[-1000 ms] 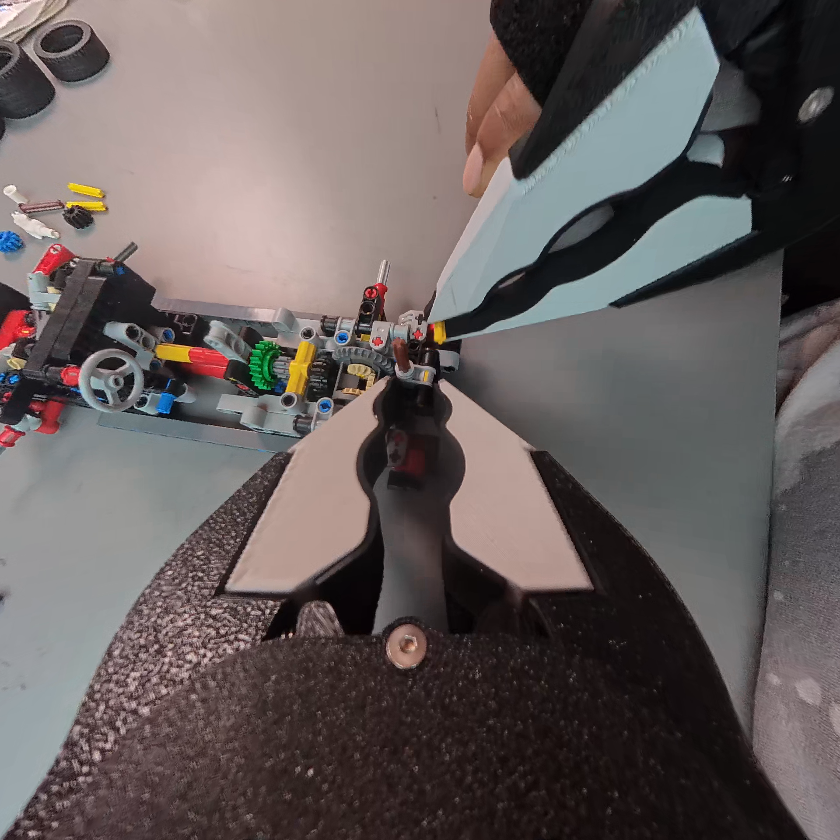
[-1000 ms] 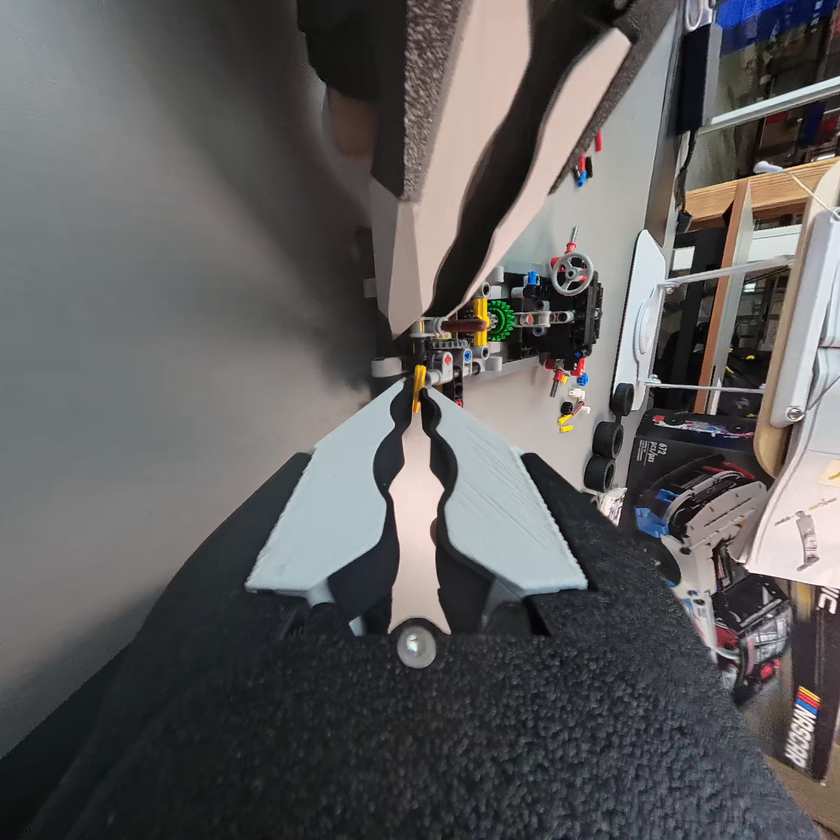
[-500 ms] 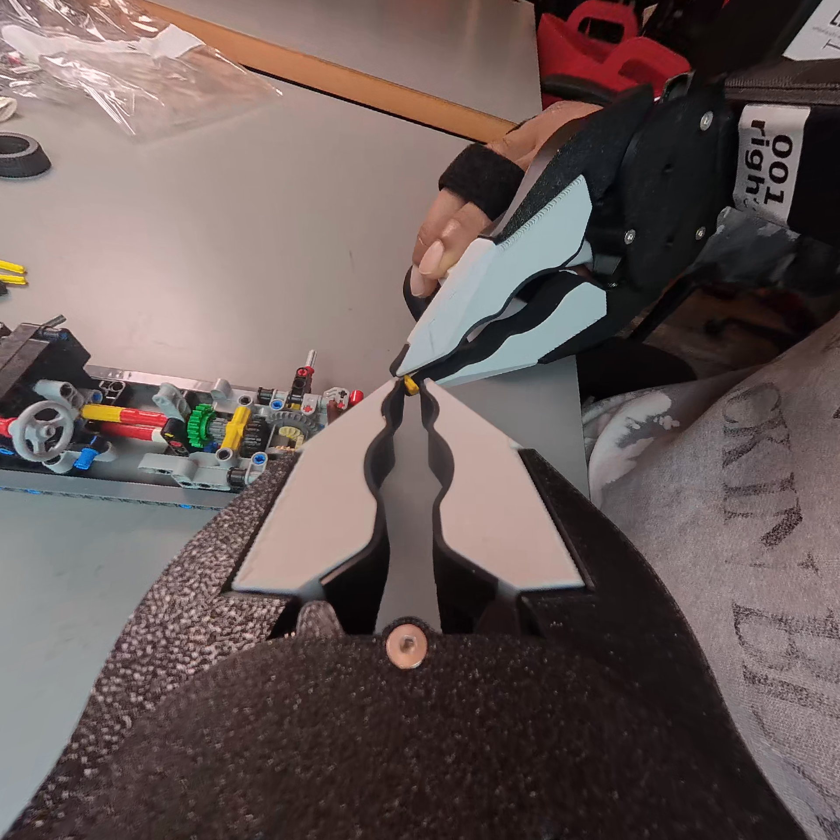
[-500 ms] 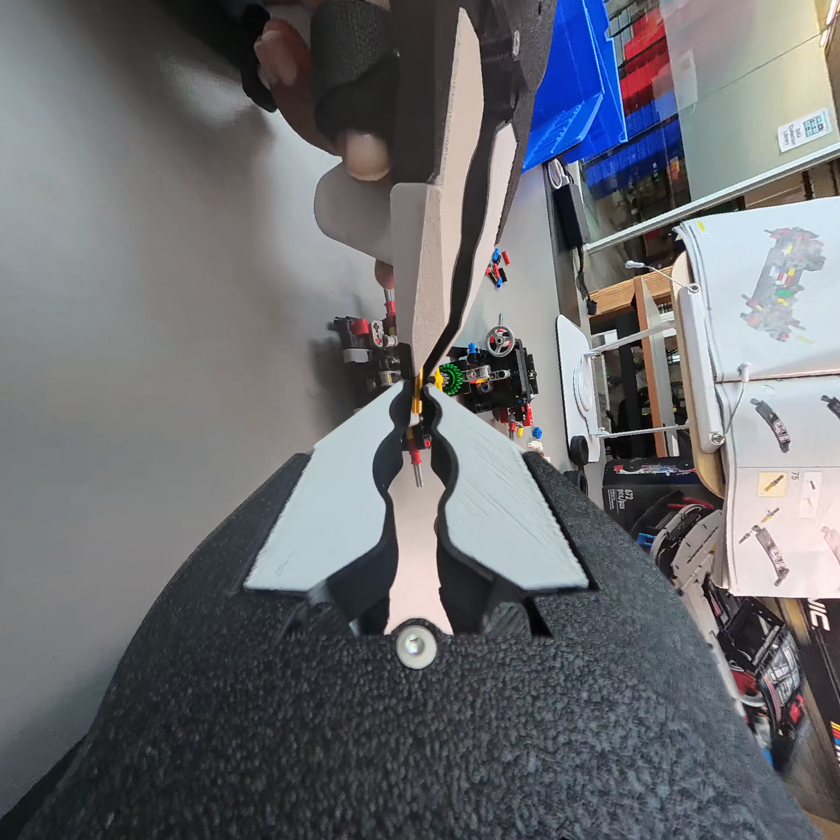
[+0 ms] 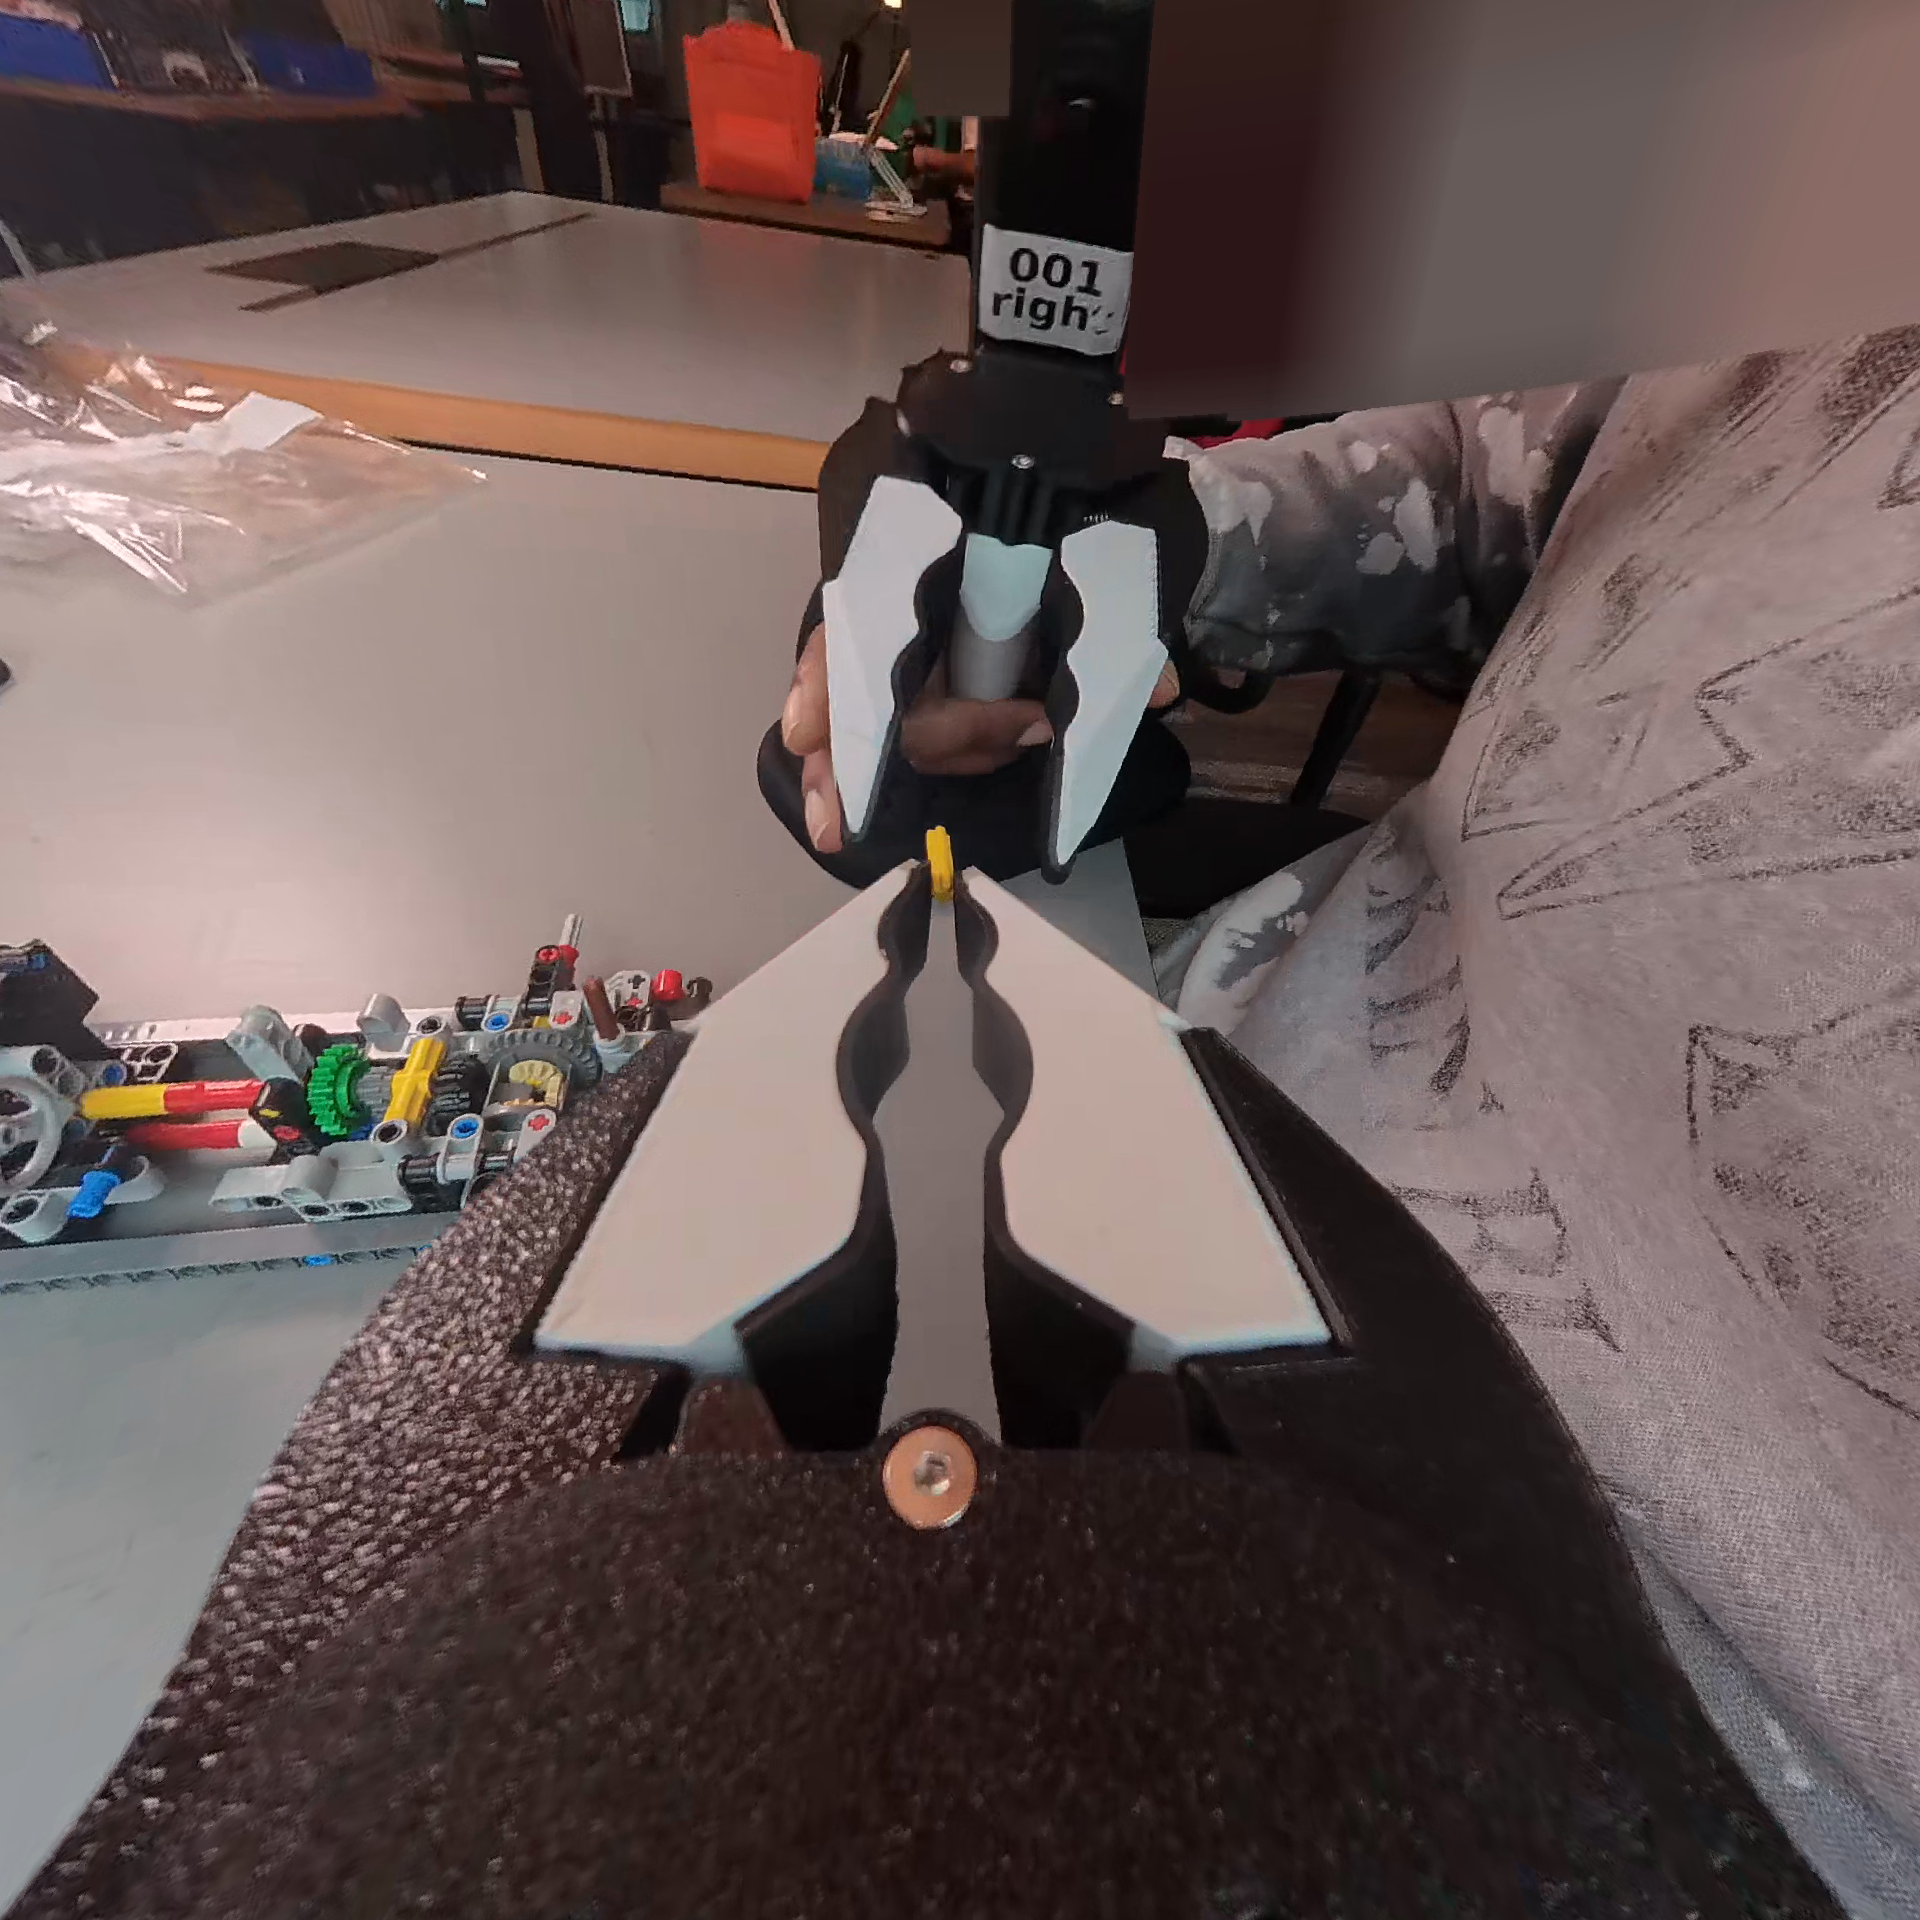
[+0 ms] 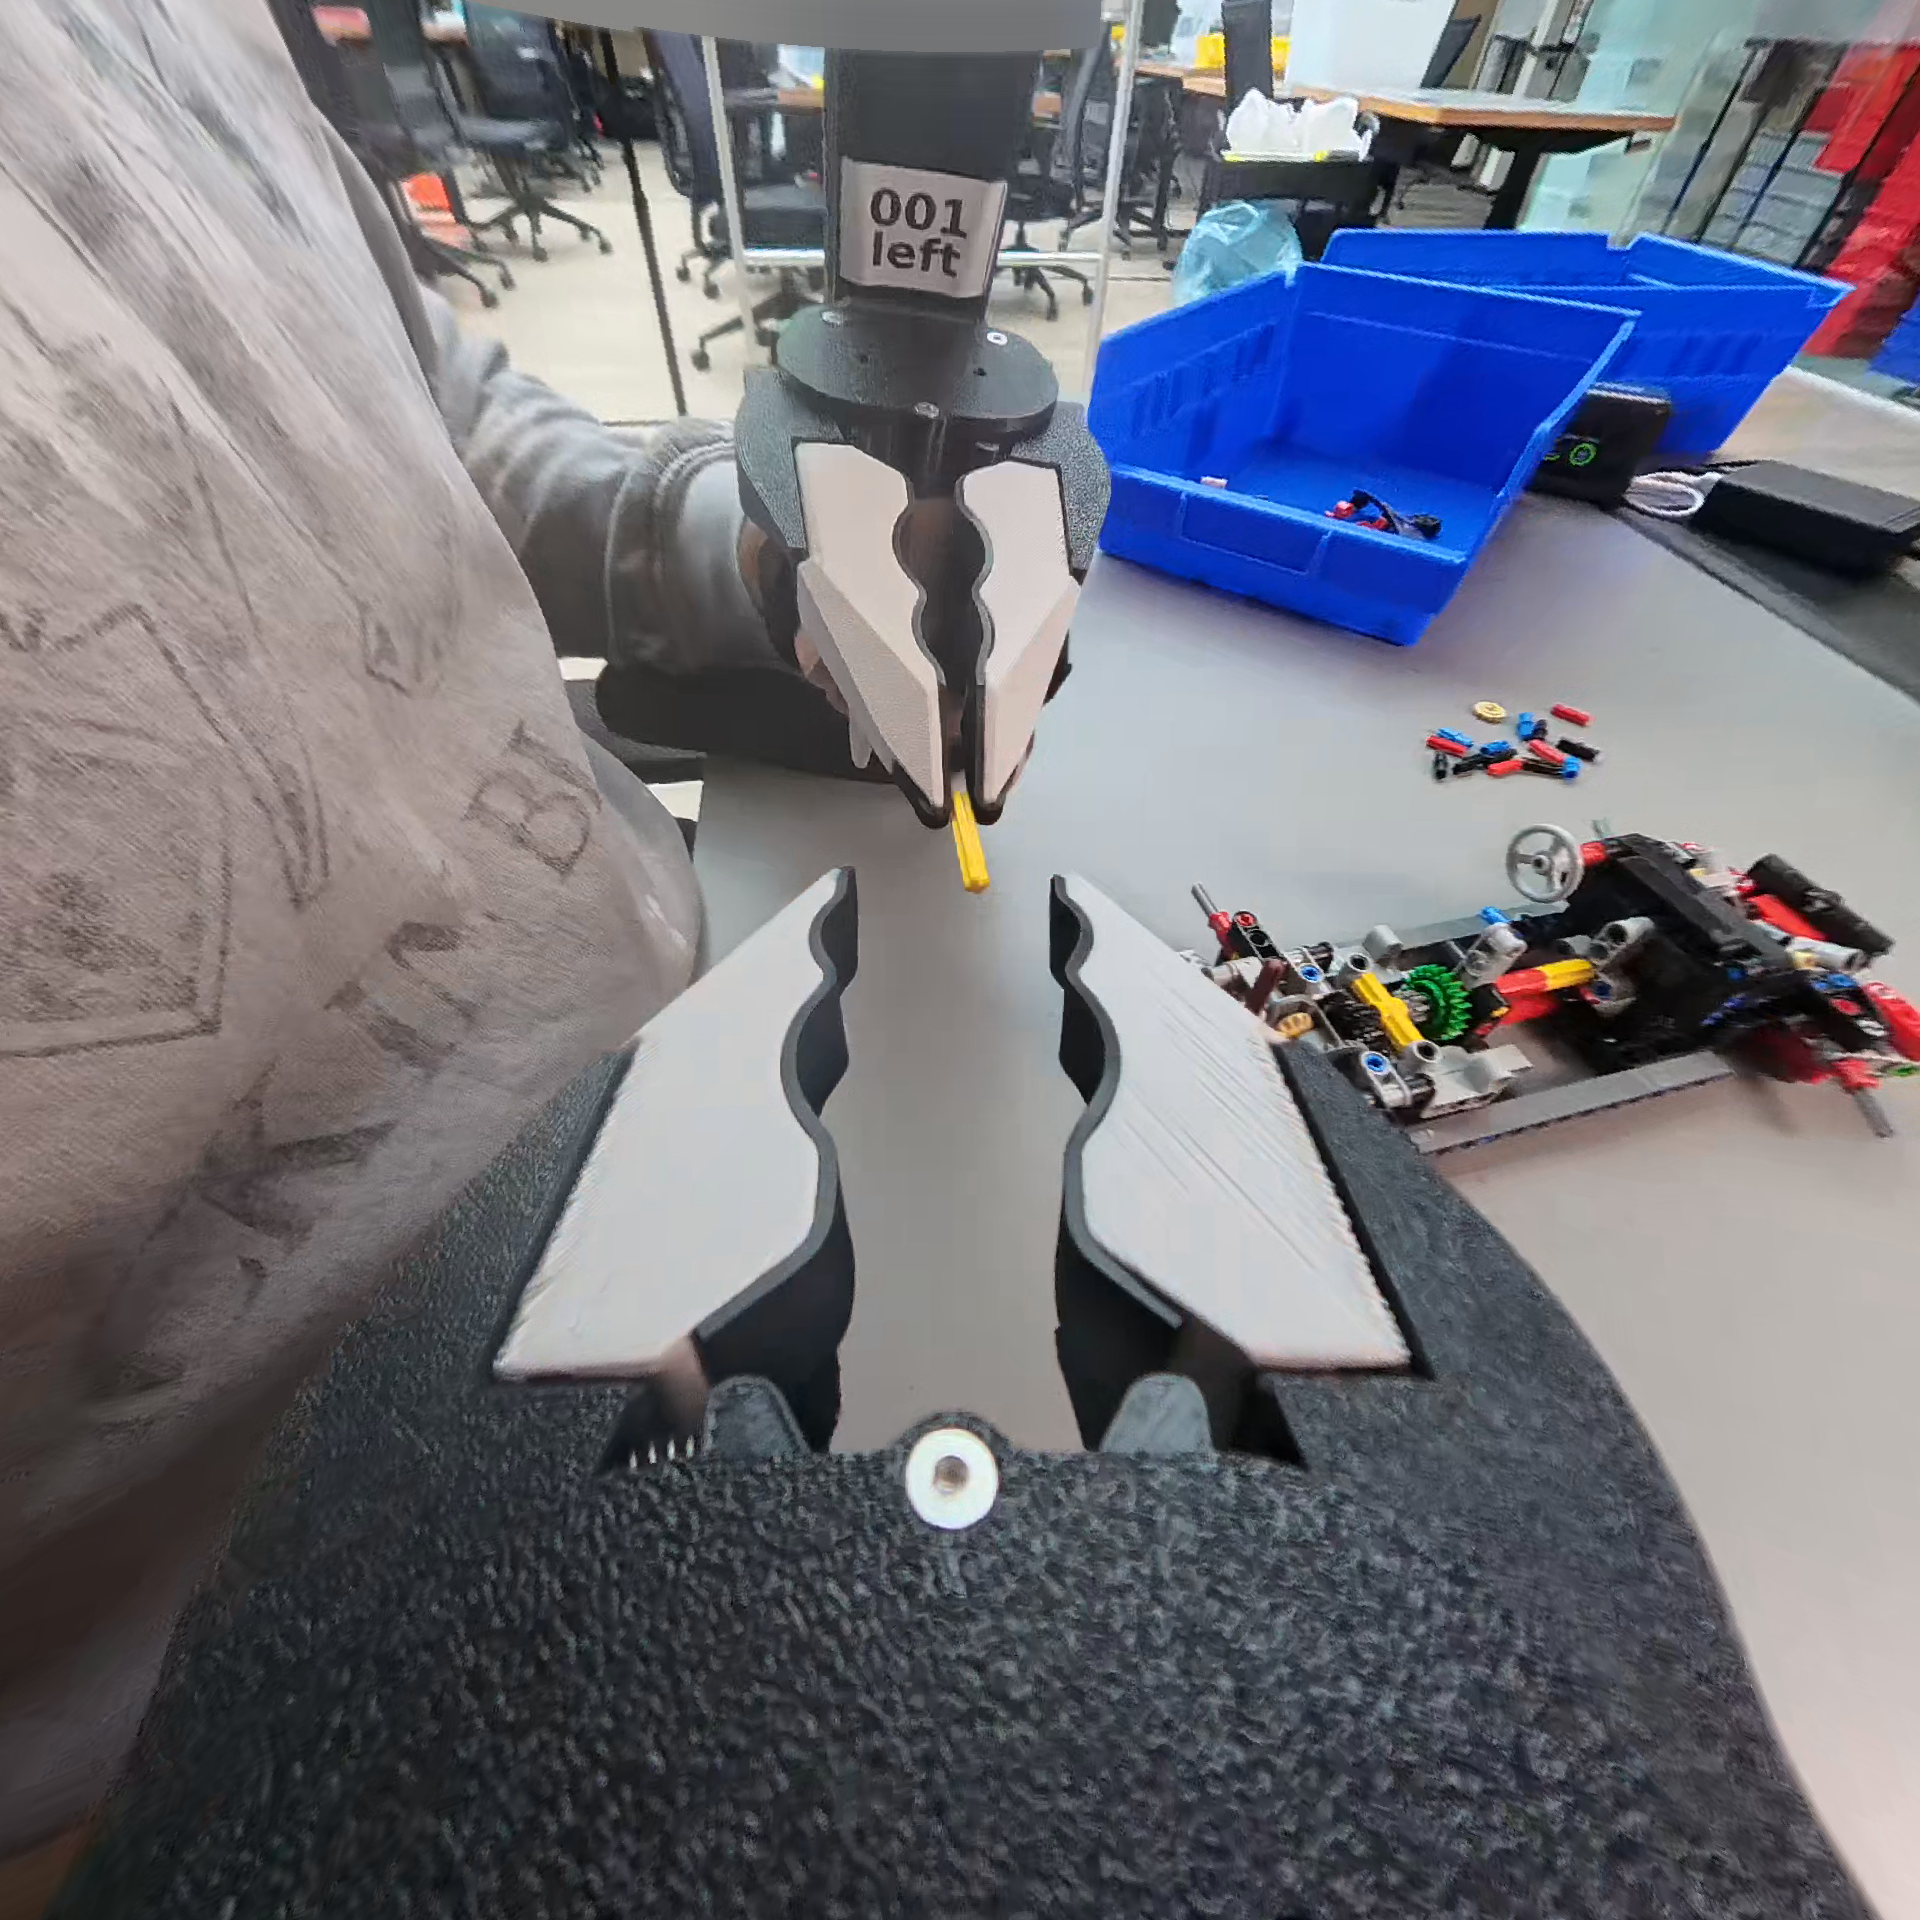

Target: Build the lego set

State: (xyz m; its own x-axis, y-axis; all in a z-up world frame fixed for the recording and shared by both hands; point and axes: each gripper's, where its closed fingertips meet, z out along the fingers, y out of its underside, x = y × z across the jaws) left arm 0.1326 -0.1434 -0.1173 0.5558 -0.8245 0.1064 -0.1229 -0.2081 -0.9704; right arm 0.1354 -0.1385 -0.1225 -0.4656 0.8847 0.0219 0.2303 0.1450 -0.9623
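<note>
My left gripper (image 5: 940,883) is shut on a small yellow axle (image 5: 940,857), which sticks out past its tips. In the right wrist view the left gripper (image 6: 956,805) points at me with the yellow axle (image 6: 969,857) hanging from its tips. My right gripper (image 6: 953,883) is open and empty, its fingers either side of the axle without touching it. It also shows in the left wrist view (image 5: 956,847), held in a hand. The half-built lego car chassis (image 5: 343,1101) lies on the grey table (image 5: 416,727), to the right in the right wrist view (image 6: 1558,997).
A blue bin (image 6: 1351,468) with a few pieces stands at the back. Several loose small pins (image 6: 1507,743) lie beyond the chassis. A clear plastic bag (image 5: 177,468) lies far left. The person's grey sweater (image 5: 1662,935) is close beside both grippers at the table edge. Both grippers' tips are close together, under 4 cm apart.
Both grippers have lifted away from the chassis and now face each other. The right gripper has opened and let go of the yellow axle, which the left gripper now holds.
</note>
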